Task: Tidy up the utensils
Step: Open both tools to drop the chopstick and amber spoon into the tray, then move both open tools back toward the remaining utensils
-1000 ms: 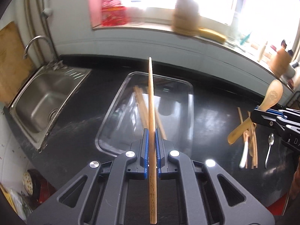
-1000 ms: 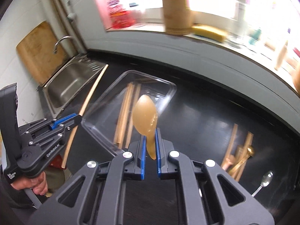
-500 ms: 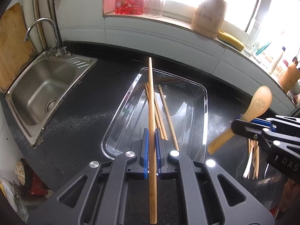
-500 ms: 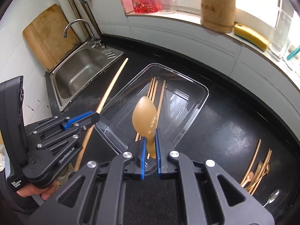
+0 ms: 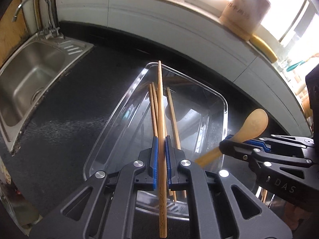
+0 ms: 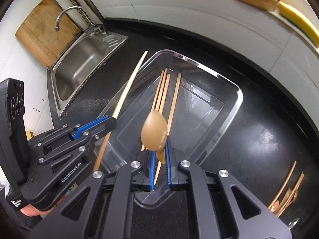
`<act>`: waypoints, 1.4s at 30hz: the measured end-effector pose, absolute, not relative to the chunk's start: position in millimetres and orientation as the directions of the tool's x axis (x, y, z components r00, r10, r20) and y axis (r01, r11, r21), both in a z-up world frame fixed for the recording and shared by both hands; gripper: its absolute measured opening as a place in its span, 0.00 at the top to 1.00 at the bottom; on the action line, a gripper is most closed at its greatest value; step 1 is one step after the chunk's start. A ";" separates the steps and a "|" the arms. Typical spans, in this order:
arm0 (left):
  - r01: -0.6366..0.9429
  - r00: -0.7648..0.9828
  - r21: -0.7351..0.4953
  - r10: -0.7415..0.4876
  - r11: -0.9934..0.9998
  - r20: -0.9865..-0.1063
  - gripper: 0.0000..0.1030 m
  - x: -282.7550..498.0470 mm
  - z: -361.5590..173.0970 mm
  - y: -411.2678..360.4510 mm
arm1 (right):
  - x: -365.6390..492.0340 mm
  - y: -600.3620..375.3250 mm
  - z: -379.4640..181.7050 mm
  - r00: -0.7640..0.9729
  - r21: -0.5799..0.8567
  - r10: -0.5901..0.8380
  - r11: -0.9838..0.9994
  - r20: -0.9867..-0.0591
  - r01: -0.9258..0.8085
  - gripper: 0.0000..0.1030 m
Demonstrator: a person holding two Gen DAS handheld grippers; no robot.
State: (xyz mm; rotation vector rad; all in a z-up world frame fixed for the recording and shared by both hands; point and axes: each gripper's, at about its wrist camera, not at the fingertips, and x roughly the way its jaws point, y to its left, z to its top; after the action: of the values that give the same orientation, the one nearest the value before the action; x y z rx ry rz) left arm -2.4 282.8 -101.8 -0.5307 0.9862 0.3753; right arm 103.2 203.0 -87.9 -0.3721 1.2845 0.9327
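Note:
My left gripper (image 5: 161, 139) is shut on a long wooden chopstick (image 5: 161, 107) and holds it lengthwise above the clear plastic tray (image 5: 224, 107). It also shows at the left of the right wrist view (image 6: 111, 119), with its chopstick (image 6: 129, 85) over the tray's left rim. My right gripper (image 6: 159, 143) is shut on a wooden spoon (image 6: 154, 133), bowl up, over the near end of the tray (image 6: 237, 103). In the left wrist view it (image 5: 223, 147) holds the spoon (image 5: 253, 123) at the tray's right rim. Several chopsticks (image 6: 164, 91) lie in the tray.
A steel sink (image 5: 30, 73) with a tap lies at the left, a wooden board (image 6: 41, 31) behind it. More wooden utensils (image 6: 287, 191) and a metal spoon lie on the black counter at the right. A wooden holder (image 5: 245, 10) and a yellow sponge stand on the sill.
Both grippers have moved forward and closer to the tray, which now fills more of each view. Each keeps its hold, the left on the chopstick, the right on the spoon.

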 end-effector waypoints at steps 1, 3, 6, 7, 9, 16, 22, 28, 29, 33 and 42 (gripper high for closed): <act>-0.527 0.501 -0.257 0.052 0.810 -0.864 0.94 2.0 -105.5 284.8 | 108.2 205.6 -91.8 -0.019 0.259 0.377 0.598 -0.926 -0.759 0.90; -0.528 0.495 -0.264 0.040 0.807 -0.868 0.94 7.0 -109.8 287.7 | 115.4 208.4 -96.7 -0.036 0.269 0.371 0.601 -0.928 -0.752 0.90; -0.529 0.483 -0.258 0.036 0.808 -0.875 0.94 14.5 -116.0 290.7 | 126.6 216.0 -105.2 -0.063 0.284 0.362 0.599 -0.930 -0.749 0.90; -0.529 0.479 -0.257 0.035 0.808 -0.877 0.94 16.6 -118.2 292.2 | 130.9 218.1 -108.2 -0.072 0.290 0.360 0.600 -0.930 -0.746 0.90; -0.535 0.472 -0.255 0.035 0.806 -0.881 0.94 19.7 -122.1 294.9 | 137.6 221.5 -112.9 -0.088 0.298 0.354 0.600 -0.931 -0.742 0.90; -0.543 0.461 -0.255 0.030 0.800 -0.887 0.94 26.1 -129.5 303.0 | 158.6 235.8 -116.6 -0.109 0.316 0.352 0.609 -0.930 -0.727 0.75; -0.548 0.440 -0.227 0.046 0.805 -0.897 0.62 29.2 -128.3 301.5 | 171.5 213.3 -89.2 0.013 0.288 0.422 0.639 -0.906 -0.713 0.17; -0.560 0.505 -0.197 0.143 0.805 -0.851 0.06 14.9 -100.0 297.5 | 183.9 171.5 -53.4 0.038 0.371 0.511 0.672 -0.859 -0.640 0.17; -0.559 0.505 -0.199 0.141 0.805 -0.852 0.06 13.1 -97.5 297.2 | 182.9 164.7 -47.2 0.043 0.380 0.520 0.675 -0.853 -0.633 0.17; -0.566 0.510 -0.198 0.151 0.800 -0.847 0.06 2.4 -88.0 294.3 | 172.4 146.8 -31.0 0.062 0.392 0.539 0.683 -0.840 -0.617 0.17; -0.508 0.554 -0.155 0.183 0.847 -0.812 0.06 -21.6 -54.0 260.2 | 116.4 95.2 -6.5 0.175 0.352 0.536 0.733 -0.826 -0.582 0.17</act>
State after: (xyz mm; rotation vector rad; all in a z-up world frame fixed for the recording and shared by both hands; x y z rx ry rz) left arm -21.6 260.2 -54.0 -0.3987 0.8972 0.4214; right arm 116.4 95.2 -6.5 -0.0470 1.1481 0.7920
